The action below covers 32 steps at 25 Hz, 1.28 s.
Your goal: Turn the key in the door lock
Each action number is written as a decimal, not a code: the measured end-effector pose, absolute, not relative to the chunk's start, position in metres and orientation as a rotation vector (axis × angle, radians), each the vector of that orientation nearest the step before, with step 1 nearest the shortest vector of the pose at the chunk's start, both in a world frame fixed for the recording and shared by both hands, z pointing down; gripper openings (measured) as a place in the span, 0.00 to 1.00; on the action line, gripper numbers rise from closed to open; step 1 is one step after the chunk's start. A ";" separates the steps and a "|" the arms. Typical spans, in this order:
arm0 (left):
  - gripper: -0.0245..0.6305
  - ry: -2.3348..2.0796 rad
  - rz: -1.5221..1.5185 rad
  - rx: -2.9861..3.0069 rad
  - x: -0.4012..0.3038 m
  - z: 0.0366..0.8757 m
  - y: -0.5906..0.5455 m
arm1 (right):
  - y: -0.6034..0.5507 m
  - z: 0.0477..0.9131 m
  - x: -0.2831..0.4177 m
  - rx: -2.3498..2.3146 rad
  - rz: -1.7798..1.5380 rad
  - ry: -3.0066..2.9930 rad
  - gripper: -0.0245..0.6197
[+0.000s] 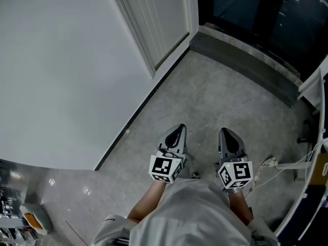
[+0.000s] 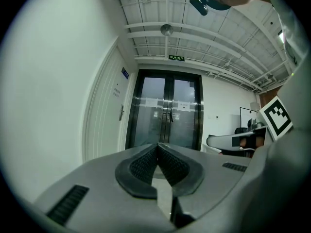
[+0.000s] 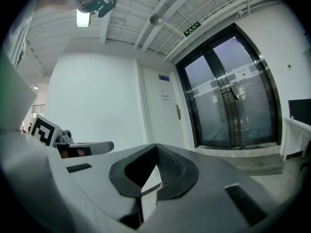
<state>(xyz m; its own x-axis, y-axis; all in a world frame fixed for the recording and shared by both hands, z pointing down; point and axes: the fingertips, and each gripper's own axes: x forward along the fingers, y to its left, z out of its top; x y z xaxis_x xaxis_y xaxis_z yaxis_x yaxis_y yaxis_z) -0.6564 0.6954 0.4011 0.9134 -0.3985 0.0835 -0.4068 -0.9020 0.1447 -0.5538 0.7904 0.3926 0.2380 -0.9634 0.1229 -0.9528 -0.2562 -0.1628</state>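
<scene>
Jaws pressed together, empty, on left gripper (image 1: 178, 130) and right gripper (image 1: 227, 133), side by side, door (image 1: 154, 19) well ahead.

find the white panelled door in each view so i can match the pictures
Head view: white door at top centre, seen from above.
Left gripper view: white door left of centre, past the plain wall.
Right gripper view: white door near the centre.
Shared landmark: the dark glass double doors, just right of it in every view.
</scene>
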 end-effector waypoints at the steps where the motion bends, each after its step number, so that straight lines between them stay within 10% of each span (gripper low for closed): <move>1: 0.05 -0.612 0.077 2.914 -0.650 0.403 0.687 | 0.783 0.394 -0.548 -2.437 -0.308 1.877 0.04; 32: 0.05 -0.480 -0.009 2.951 -0.491 0.392 0.409 | 0.504 0.384 -0.399 -2.519 -0.246 1.797 0.04</move>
